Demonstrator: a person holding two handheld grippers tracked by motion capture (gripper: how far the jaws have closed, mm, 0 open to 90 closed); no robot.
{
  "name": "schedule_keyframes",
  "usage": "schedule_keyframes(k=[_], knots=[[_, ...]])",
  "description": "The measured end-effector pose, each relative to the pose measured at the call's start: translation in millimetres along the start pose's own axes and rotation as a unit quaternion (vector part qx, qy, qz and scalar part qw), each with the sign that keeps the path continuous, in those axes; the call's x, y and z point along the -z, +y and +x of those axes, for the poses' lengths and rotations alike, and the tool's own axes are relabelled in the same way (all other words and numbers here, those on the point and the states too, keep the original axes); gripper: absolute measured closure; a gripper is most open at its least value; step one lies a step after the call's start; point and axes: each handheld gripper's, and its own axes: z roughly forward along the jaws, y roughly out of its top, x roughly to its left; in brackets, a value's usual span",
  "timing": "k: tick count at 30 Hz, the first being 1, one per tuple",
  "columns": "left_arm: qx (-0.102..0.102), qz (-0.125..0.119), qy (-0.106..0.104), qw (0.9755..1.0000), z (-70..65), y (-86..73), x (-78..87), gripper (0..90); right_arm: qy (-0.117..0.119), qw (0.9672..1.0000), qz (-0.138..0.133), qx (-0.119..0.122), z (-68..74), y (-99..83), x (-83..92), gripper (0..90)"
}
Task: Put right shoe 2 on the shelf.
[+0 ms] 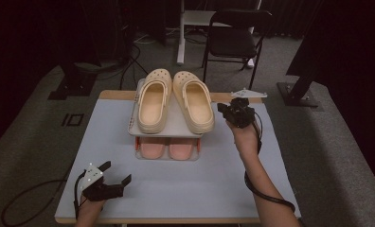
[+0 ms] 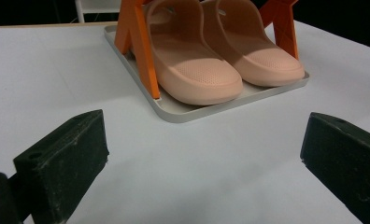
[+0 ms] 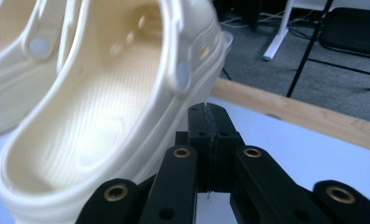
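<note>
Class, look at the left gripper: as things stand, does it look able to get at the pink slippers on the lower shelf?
Probably yes. The left gripper has its jaws open, pointing at the pink slippers, with bare table between; the orange rack post stands beside the nearer slipper.

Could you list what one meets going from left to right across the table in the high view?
Left gripper → left cream clog → right cream clog → right gripper.
</note>
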Motion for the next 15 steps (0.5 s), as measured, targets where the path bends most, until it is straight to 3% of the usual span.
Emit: schedule_keyframes(k=[6,15], knots=[[0.000,0.001,0.000,1.0000,-0.3,0.0,-0.4,0.9,0.019,0.9997,0.012,0.013,7.7,-10.6,-3.3,90.0],[-0.001,0.000,-0.001,1.0000,-1.5,0.4,-1.1,0.9,0.030,0.9992,0.012,0.024,25.6,-10.3,-10.3,90.0]])
